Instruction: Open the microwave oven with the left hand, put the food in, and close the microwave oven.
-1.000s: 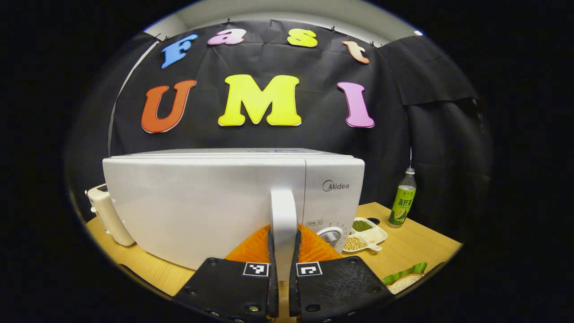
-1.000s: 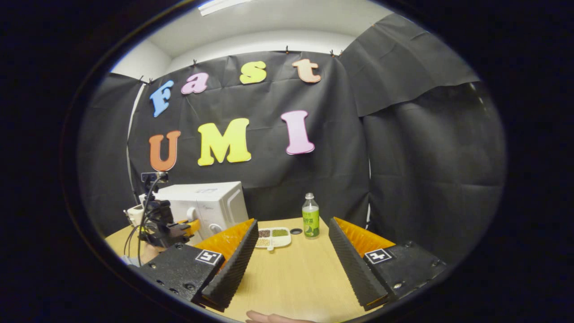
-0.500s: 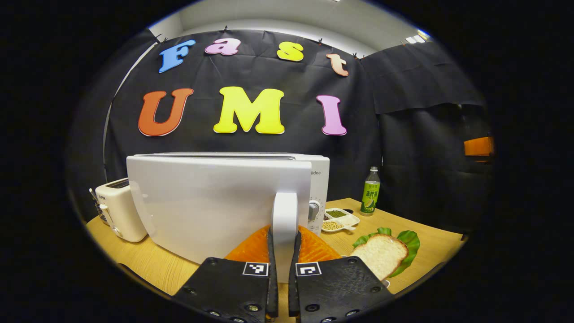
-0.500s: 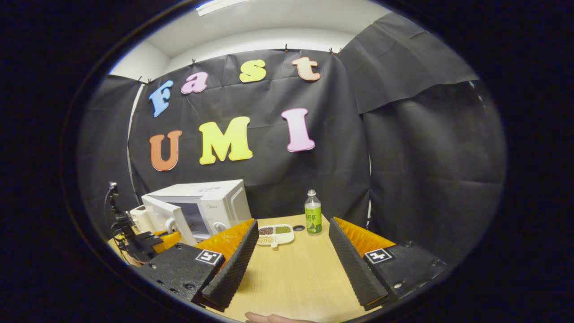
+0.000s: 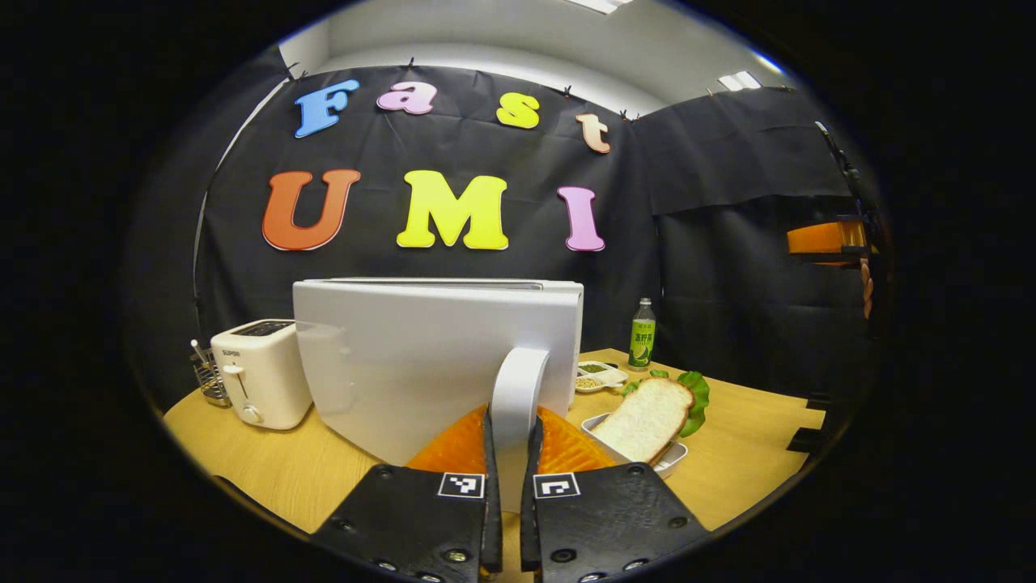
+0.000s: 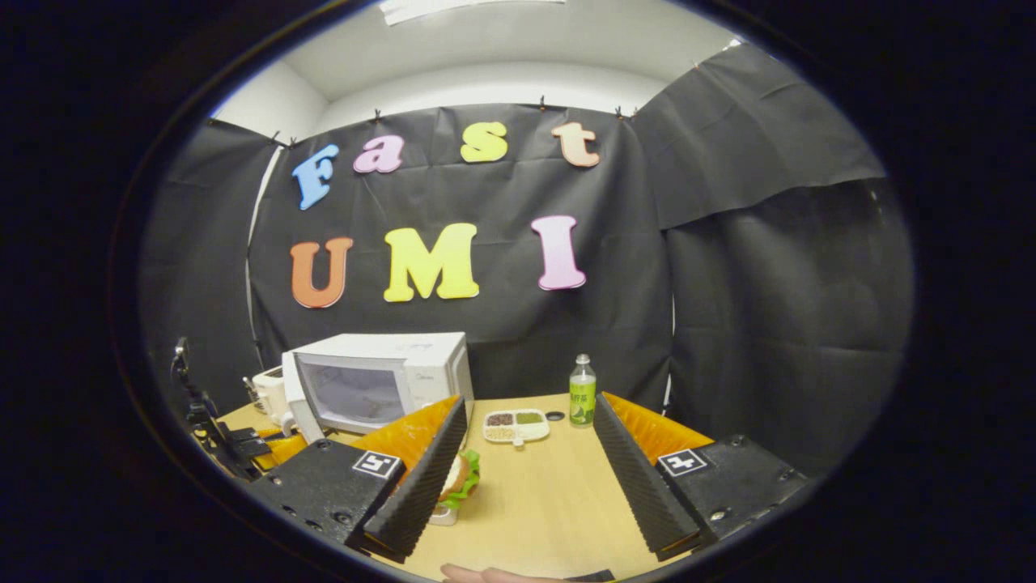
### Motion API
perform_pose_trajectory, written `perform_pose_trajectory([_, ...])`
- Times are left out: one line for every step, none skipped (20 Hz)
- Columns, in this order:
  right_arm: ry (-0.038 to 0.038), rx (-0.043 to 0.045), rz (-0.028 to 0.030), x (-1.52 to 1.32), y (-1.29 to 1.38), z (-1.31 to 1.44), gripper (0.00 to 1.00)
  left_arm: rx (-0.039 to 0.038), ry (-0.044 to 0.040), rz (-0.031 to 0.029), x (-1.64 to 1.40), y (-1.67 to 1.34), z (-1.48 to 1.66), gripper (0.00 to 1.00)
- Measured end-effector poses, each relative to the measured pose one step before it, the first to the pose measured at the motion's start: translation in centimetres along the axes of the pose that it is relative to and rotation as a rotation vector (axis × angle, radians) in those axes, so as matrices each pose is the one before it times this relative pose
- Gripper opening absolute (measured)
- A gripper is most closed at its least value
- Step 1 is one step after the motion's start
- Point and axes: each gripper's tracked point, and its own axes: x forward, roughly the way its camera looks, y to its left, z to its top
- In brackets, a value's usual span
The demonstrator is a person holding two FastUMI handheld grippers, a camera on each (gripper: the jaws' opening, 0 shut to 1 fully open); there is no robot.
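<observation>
Counter (image 5: 753,453) space is the first worry: the white microwave oven (image 6: 380,380) stands at the far left of it, and its door (image 5: 421,364) is swung partly out over the wood. A door pulled wider could sweep toward the white toaster (image 5: 259,372) at the far left, which the left gripper view shows just beside the door's hinge side. The door's upright handle (image 5: 514,389) sits between the fingers of the left hand-held gripper (image 5: 510,453), which are closed hard on it; a pull off the hinge arc could let the handle slip out, or drag the whole oven across the counter.

Next comes the food: a slice of bread on lettuce (image 5: 647,413) in a small white dish (image 5: 672,459), near the door's free edge on the right. If the door swings back, or the left hand-held gripper drifts right, it may knock the dish.

Smaller still, the right hand-held gripper (image 6: 526,478) hovers with its fingers spread wide and nothing between them. The dish lies partly behind its left finger, so a careless descent could tip the bread out. The divided bean tray (image 6: 516,425) and green bottle (image 6: 581,401) stand farther back, well apart from the action.
</observation>
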Motion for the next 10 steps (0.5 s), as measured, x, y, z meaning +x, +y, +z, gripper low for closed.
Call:
perform_pose_trajectory([-0.00331,0.00423,0.00199,-0.485,0.787,0.147,0.92,-0.00226,-0.00451,0.00396,-1.195,0.852,-0.163,0.08])
perform_pose_trajectory([0.00101,0.00331,0.00671,-0.405,0.951,-0.1,0.91,-0.0039,-0.00531,0.00456,-1.204,0.928,0.044,0.08])
perform_pose_trajectory([0.0008,0.00149,0.01872,-0.409,1.352,0.11,1.0,0.00001,0.0007,0.00719,-1.32,1.014,-0.103,0.08])
perform_pose_trajectory([-0.00096,-0.00183,0.02037,-0.425,1.403,0.146,1.0,-0.00093,0.00068,0.01767,-1.252,1.316,-0.016,0.08])
perform_pose_trajectory([-0.00453,-0.00462,0.01653,-0.366,1.16,0.188,0.92,-0.00482,0.00517,0.02383,-1.198,1.429,-0.094,0.07])
perform_pose_trajectory([-0.00522,-0.00861,0.01881,-0.4,1.182,0.029,0.92,0.00403,0.00423,0.03551,-1.146,1.577,-0.062,0.07])
perform_pose_trajectory([-0.00397,-0.01234,0.01668,-0.218,1.275,0.041,0.92,0.00553,0.00329,0.0454,-1.193,1.883,-0.082,0.07])
perform_pose_trajectory([-0.0018,-0.00916,0.01361,-0.148,1.084,-0.271,0.92,0.00837,-0.00137,0.03577,-0.865,1.665,-0.023,0.07])
perform_pose_trajectory([0.00176,-0.00532,0.01708,-0.213,1.152,-0.224,1.0,0.00506,-0.00213,0.02922,-0.67,1.684,-0.043,0.07])
perform_pose_trajectory([0.00321,-0.00396,0.02399,-0.178,1.347,-0.168,0.92,-0.00174,-0.00129,0.02331,-0.618,1.61,-0.06,0.07])
